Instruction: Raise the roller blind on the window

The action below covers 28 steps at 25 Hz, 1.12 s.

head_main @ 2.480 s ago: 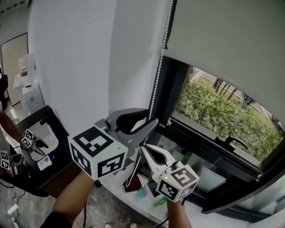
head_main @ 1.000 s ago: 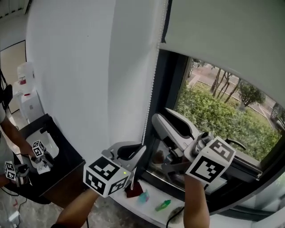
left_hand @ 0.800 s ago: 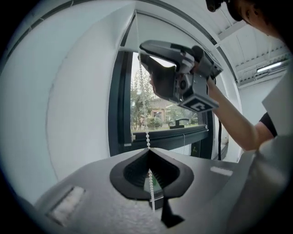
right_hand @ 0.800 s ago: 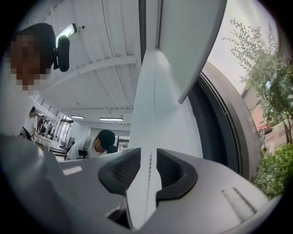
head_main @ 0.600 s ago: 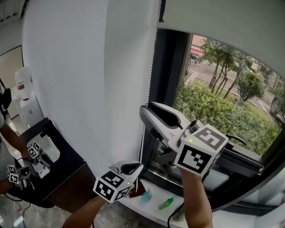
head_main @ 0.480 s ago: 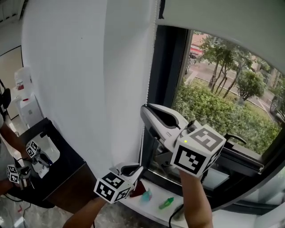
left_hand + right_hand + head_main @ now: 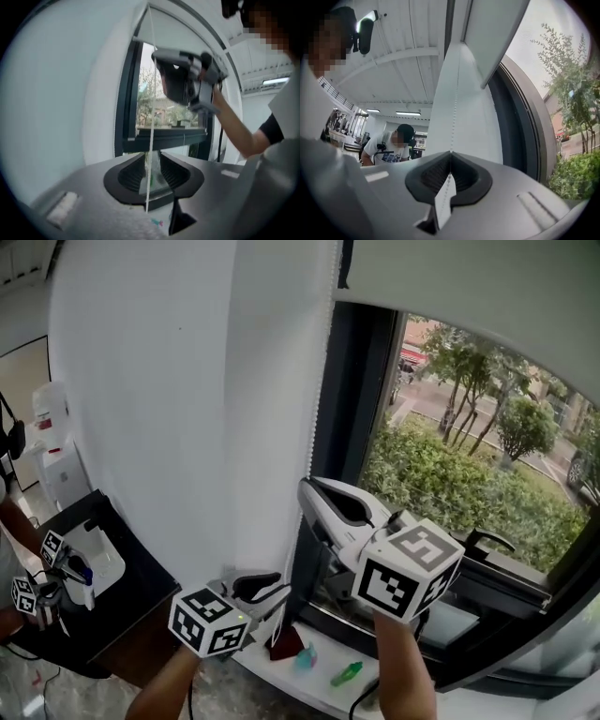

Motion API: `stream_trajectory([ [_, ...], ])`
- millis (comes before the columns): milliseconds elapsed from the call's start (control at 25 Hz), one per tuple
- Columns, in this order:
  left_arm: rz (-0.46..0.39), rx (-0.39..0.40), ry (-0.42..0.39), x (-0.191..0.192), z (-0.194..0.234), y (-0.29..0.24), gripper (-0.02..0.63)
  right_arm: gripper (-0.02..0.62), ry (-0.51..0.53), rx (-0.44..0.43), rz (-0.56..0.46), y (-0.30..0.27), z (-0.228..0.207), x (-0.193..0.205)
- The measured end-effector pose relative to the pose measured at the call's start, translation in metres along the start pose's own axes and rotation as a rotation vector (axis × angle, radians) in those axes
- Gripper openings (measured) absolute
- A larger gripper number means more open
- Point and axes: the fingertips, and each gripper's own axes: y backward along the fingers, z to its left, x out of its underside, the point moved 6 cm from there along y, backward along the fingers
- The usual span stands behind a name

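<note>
Right tool (image 7: 451,163), centre frame, was closing on the bead chain (image 7: 319,399) to take over the pull; left tool (image 7: 152,169) below was opening (chain loose between its jaws).

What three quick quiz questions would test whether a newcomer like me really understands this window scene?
1. What runs between the jaws of the left gripper? A) a bead chain B) a power cable C) a ribbon
2. True or false: the roller blind covers the whole window.
3. Which gripper sits higher on the chain?
Key: 1 A; its jaws are opening, with the chain loose between them. 2 False; bushes show below the blind's edge. 3 The right gripper, its jaws closing on the chain.
</note>
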Motion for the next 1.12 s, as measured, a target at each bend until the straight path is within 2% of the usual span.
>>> stream_trajectory([
  [80, -0.152, 0.029, 0.042, -0.039, -0.002, 0.018, 0.123, 0.008, 0.003, 0.011, 0.033, 0.001, -0.003, 0.015],
  [160, -0.265, 0.031, 0.031, -0.077, -0.008, 0.034, 0.123, 0.009, -0.026, 0.01, 0.035, 0.005, -0.005, 0.03],
  [320, -0.371, -0.01, -0.051, -0.13, -0.017, 0.048, 0.123, 0.008, -0.075, -0.001, 0.001, 0.015, -0.002, 0.042],
  [560, -0.393, -0.054, -0.119, -0.171, -0.018, 0.04, 0.154, 0.008, -0.112, -0.016, 0.033, 0.014, 0.009, 0.073],
  [760, -0.42, -0.088, -0.119, -0.183, -0.014, 0.033, 0.161, 0.008, -0.15, -0.03, 0.102, 0.016, 0.015, 0.106],
  [1000, -0.414, -0.102, -0.166, -0.191, -0.014, 0.025, 0.156, 0.008, -0.191, -0.022, 0.177, 0.021, 0.021, 0.148],
  [1080, -0.413, -0.126, -0.181, -0.189, -0.012, 0.024, 0.101, 0.008, -0.232, -0.023, 0.193, 0.024, 0.021, 0.162],
  [1120, -0.409, -0.137, -0.186, -0.188, -0.01, 0.024, 0.026, 0.008, -0.249, -0.021, 0.195, 0.025, 0.021, 0.167],
])
